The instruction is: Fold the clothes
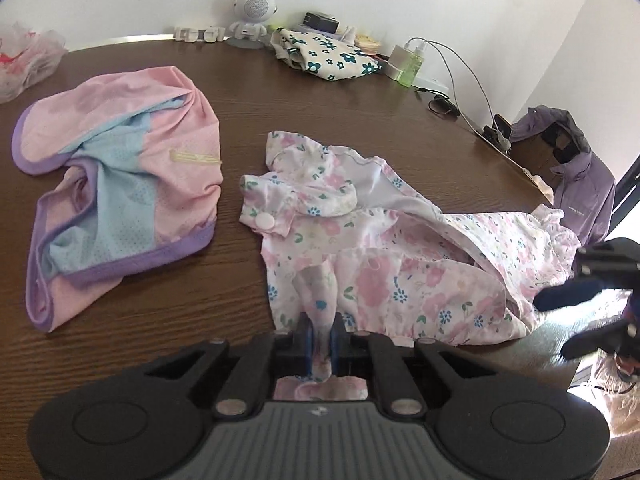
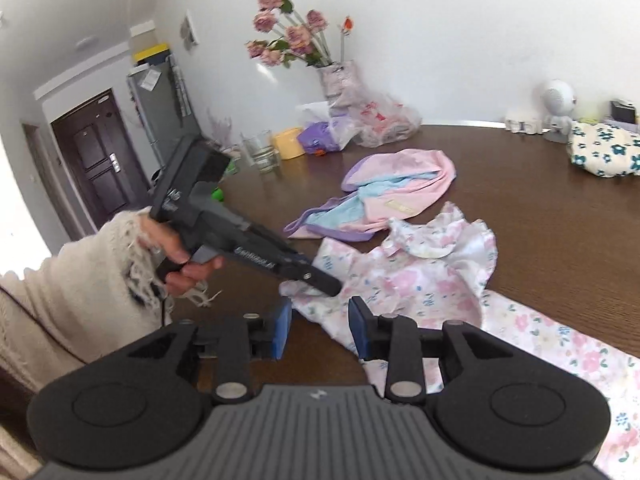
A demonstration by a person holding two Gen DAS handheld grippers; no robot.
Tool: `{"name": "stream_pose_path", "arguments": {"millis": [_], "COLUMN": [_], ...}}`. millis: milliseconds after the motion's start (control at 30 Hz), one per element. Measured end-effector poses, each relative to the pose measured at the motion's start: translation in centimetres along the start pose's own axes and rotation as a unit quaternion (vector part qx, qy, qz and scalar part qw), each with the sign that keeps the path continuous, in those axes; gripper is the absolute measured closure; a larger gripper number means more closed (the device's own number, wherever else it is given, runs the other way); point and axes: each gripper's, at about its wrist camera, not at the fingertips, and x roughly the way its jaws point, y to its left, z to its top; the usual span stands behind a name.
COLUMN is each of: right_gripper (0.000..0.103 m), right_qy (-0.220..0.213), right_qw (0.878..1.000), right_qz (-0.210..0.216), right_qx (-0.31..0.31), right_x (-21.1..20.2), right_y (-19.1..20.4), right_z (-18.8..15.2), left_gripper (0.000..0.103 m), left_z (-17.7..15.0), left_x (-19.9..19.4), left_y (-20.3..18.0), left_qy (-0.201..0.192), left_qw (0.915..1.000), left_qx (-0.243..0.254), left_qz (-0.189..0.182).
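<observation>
Where the brown wooden desk nears its front edge, a white floral garment printed with pink and blue flowers lies crumpled, its collar and a round white button turned up toward the far side. Part of it trails off to the right along the desk's near edge in the right wrist view. The left tongs are clenched on a bunched fold of this garment's near hem, the cloth pinched between the two blue pads and spilling out behind them. The right tongs stand parted just above the same garment; fabric lies under and between their blue pads, but the pads do not press on it. From the right wrist view, a hand in a cream knitted sleeve grips the left tool's handle, its tip down on the cloth.

Beside the floral garment, to its left, lies a pink garment with light blue panels and purple trim, rumpled and apart from it. Farther back on the desk sit a folded cream cloth with teal flowers, a small white robot-shaped figure, a power bank with cables and a crinkled plastic bag. A vase of pink roses, a drinking glass and a yellow container stand toward the far corner. A purple jacket hangs over a chair at the desk's right side.
</observation>
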Motion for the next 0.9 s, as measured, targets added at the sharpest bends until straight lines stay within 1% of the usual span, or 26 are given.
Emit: {"name": "stream_pose_path", "arguments": {"millis": [33, 67, 100, 133, 167, 200, 267, 333, 367, 400, 433, 467, 500, 567, 600, 633, 667, 700, 733, 767, 800, 833, 867, 900], "right_gripper": [0.082, 0.084, 0.086, 0.087, 0.087, 0.088, 0.089, 0.09, 0.09, 0.09, 0.09, 0.09, 0.09, 0.089, 0.088, 0.087, 0.084, 0.075, 0.069, 0.058, 0.057, 0.057, 0.053, 0.047], "right_qy": [0.008, 0.015, 0.022, 0.024, 0.026, 0.032, 0.043, 0.038, 0.04, 0.041, 0.042, 0.043, 0.044, 0.047, 0.044, 0.036, 0.027, 0.017, 0.01, 0.005, 0.006, 0.01, 0.019, 0.032], "right_qw": [1.0, 0.999, 0.999, 0.998, 0.996, 0.995, 0.994, 0.994, 0.994, 0.994, 0.994, 0.994, 0.994, 0.993, 0.994, 0.995, 0.996, 0.997, 0.997, 0.997, 0.996, 0.996, 0.995, 0.994], "right_qz": [-0.011, -0.03, -0.048, -0.064, -0.079, -0.089, -0.092, -0.09, -0.091, -0.093, -0.095, -0.097, -0.099, -0.1, -0.094, -0.084, -0.079, -0.077, -0.079, -0.081, -0.085, -0.09, -0.094, -0.096], "right_qx": [-0.004, -0.005, -0.007, -0.004, 0.005, 0.016, 0.04, 0.043, 0.042, 0.039, 0.034, 0.031, 0.028, 0.028, 0.029, 0.026, 0.017, 0.007, 0.002, -0.001, 0.002, 0.006, 0.016, 0.032], "right_x": [0.6, 1.3, 2.0, 2.6, 3.0, 3.5, 4.1, 4.1, 4.1, 4.2, 4.2, 4.3, 4.3, 4.1, 3.7, 3.0, 2.1, 1.1, 0.3, -0.5, -0.8, -0.9, -0.6, 0.3], "right_y": [0.0, -0.3, -0.5, -1.0, -1.6, -2.3, -3.5, -3.8, -3.8, -3.8, -3.7, -3.6, -3.5, -3.2, -3.0, -2.8, -2.5, -2.3, -2.4, -2.7, -3.4, -4.3, -5.4, -6.6], "right_z": [-0.2, -0.3, -0.5, -0.6, -0.8, -1.1, -1.9, -2.3, -2.3, -2.3, -2.3, -2.3, -2.3, -2.0, -1.8, -1.3, -0.6, 0.1, 1.1, 2.2, 3.4, 4.7, 5.9, 6.9], "left_gripper": [0.094, 0.09, 0.084, 0.078, 0.064, 0.055, 0.055, 0.056, 0.059, 0.064, 0.07, 0.083, 0.091, 0.091, 0.089, 0.088, 0.086, 0.082, 0.081, 0.076, 0.068, 0.063, 0.058, 0.058], "left_z": [0.0, 0.1, -0.1, -0.2, -0.4, -0.7, -1.1, -1.2, -1.1, -0.9, -0.8, -0.7, -0.6, -1.0, -1.2, -1.5, -1.7, -1.9, -1.8, -1.6, -1.5, -1.2, -0.8, -0.5], "left_x": [0.0, -0.1, -0.3, -0.6, -0.9, -1.3, -2.5, -3.6, -3.8, -3.9, -3.5, -2.9, -2.3, -1.5, -1.0, -0.6, -0.2, 0.2, 0.0, -0.5, -0.9, -1.5, -2.0, -2.6], "left_y": [0.0, 0.1, 0.0, -0.1, -0.4, -0.7, -1.8, -2.9, -3.5, -4.1, -4.5, -4.9, -5.3, -5.3, -5.2, -5.1, -5.0, -5.0, -4.8, -4.7, -4.5, -4.4, -4.3, -4.2], "left_qy": [0.0, 0.0, -0.001, -0.004, -0.01, -0.018, -0.052, -0.082, -0.089, -0.093, -0.086, -0.074, -0.063, -0.049, -0.043, -0.036, -0.03, -0.024, -0.027, -0.033, -0.039, -0.049, -0.062, -0.074], "left_qw": [1.0, 1.0, 0.9998, 0.9993, 0.9983, 0.9966, 0.9925, 0.9887, 0.9873, 0.9859, 0.9853, 0.9848, 0.9841, 0.983, 0.9824, 0.9818, 0.981, 0.9802, 0.9803, 0.9807, 0.9809, 0.9806, 0.9799, 0.9789], "left_qx": [-0.002, -0.005, -0.008, -0.01, -0.008, -0.004, 0.028, 0.059, 0.076, 0.092, 0.105, 0.118, 0.13, 0.137, 0.139, 0.141, 0.143, 0.145, 0.142, 0.137, 0.133, 0.128, 0.122, 0.116], "left_qz": [0.003, 0.005, 0.018, 0.035, 0.057, 0.08, 0.107, 0.11, 0.108, 0.104, 0.104, 0.104, 0.104, 0.113, 0.118, 0.123, 0.128, 0.133, 0.135, 0.136, 0.136, 0.141, 0.146, 0.151]}}
